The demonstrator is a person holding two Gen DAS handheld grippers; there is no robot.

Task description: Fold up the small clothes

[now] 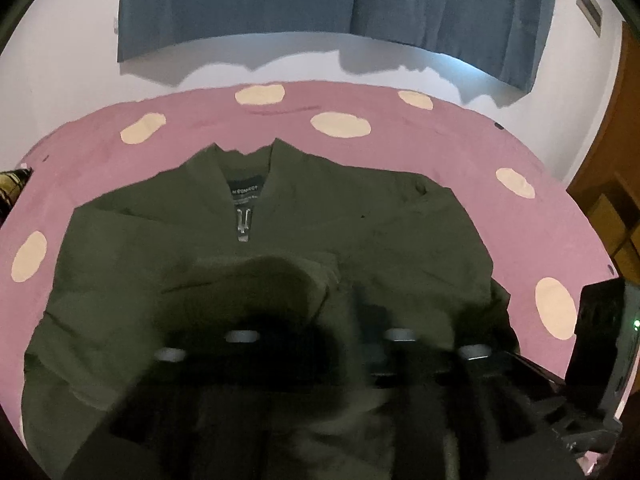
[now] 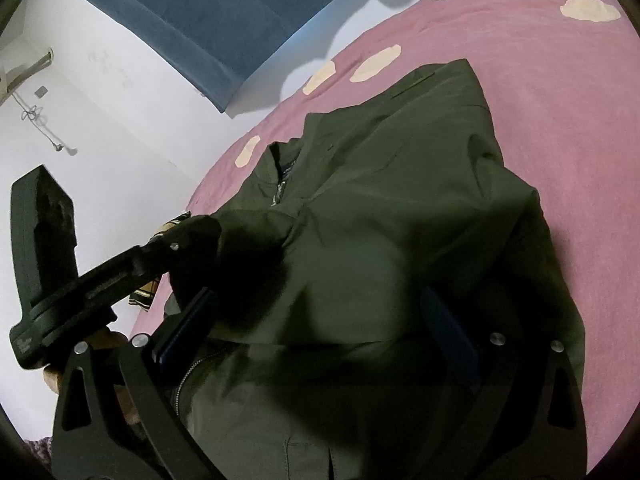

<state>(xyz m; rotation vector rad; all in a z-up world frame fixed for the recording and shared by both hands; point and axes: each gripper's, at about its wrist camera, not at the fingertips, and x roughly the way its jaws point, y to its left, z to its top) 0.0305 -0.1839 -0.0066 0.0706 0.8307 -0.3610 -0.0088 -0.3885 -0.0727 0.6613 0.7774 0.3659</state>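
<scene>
Lying collar-away on the pink dotted bed [image 1: 192, 136], zipped near the neck: olive jacket [image 1: 360, 232], partly folded over itself, with bare sheet showing along its far and right edges. Pinching a dark fold of jacket cloth, as seen from the right wrist: left tool [image 2: 200, 228]. Spreading wide over the hem, fingers on either side of the fabric: right tool [image 2: 320, 320].

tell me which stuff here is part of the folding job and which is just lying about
Part of the job:
- green jacket, spread on the pink spotted bedsheet
- left gripper, gripping a jacket fold
- right gripper, open over the jacket

Just lying about:
- striped cloth at the bed edge
- blue curtain
</scene>
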